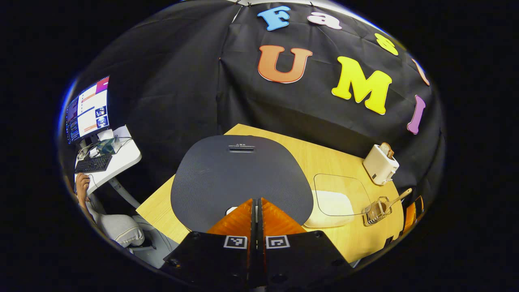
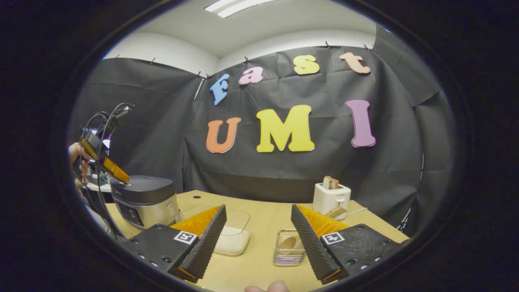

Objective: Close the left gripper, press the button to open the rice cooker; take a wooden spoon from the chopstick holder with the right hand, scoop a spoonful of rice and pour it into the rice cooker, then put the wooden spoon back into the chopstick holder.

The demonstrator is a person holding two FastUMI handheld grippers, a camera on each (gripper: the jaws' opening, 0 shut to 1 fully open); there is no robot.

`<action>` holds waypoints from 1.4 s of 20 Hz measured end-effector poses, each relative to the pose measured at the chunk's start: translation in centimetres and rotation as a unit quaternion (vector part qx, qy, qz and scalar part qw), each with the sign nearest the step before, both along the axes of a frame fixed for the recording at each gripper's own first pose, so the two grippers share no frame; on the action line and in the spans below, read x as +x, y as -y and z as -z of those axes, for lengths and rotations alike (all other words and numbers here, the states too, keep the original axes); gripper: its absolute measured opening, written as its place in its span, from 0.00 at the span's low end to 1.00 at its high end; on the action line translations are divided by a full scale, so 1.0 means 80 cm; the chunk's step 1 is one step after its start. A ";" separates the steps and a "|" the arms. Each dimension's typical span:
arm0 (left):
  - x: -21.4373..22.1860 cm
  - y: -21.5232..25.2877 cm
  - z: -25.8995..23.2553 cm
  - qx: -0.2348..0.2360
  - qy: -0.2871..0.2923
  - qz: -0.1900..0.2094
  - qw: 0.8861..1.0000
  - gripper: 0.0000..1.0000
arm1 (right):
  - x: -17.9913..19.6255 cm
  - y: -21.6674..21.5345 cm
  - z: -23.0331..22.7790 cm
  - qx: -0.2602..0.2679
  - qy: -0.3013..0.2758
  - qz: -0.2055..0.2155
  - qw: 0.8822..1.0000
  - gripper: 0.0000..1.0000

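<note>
Wooden table (image 2: 259,227), ribbed rice cooker (image 1: 239,178) lid

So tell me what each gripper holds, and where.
Nothing held. Left gripper is shut empty above the rice cooker; right gripper is open, empty.

Lab recording booth.
We note black cloth walls (image 2: 162,134), a wooden table (image 2: 259,227), and a monitor (image 1: 88,109) on a side desk (image 1: 117,160).

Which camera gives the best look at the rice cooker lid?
The left gripper view: it looks straight down on the closed rice cooker lid, with the shut left claw over its near edge. The right gripper view catches the lid side-on at the far left.
</note>
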State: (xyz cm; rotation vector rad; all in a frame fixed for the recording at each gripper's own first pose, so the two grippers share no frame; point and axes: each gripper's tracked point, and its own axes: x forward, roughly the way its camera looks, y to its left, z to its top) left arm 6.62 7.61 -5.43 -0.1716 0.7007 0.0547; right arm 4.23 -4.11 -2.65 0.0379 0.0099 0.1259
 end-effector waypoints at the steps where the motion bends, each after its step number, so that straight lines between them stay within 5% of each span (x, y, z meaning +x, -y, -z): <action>1: -0.001 0.001 -0.002 0.018 0.000 0.011 1.000 0.03 | 0.001 0.000 0.000 0.001 -0.001 0.000 1.000 0.96; 7: 0.008 0.002 -0.004 0.059 0.041 -0.008 0.997 0.03 | -0.006 0.008 0.000 -0.005 -0.001 0.005 1.000 0.96; 12: 0.037 0.005 -0.085 0.081 0.162 -0.022 0.983 0.08 | -0.019 0.020 -0.013 -0.007 0.011 0.017 1.000 0.95; 13: 0.043 0.016 -0.092 0.075 0.167 -0.009 0.983 0.24 | -0.022 0.023 -0.014 -0.005 0.013 0.021 1.000 0.96; 16: 0.060 0.011 -0.134 0.122 0.227 -0.022 0.966 1.00 | -0.024 0.030 -0.015 -0.003 0.011 0.027 1.000 0.96; 19: 0.053 0.023 -0.171 0.139 0.276 -0.034 0.950 1.00 | -0.028 0.031 -0.017 0.004 0.011 0.027 1.000 0.95; 28: -0.001 0.039 -0.151 0.097 0.276 -0.031 0.956 1.00 | -0.030 0.052 -0.006 -0.001 -0.003 0.045 0.999 0.96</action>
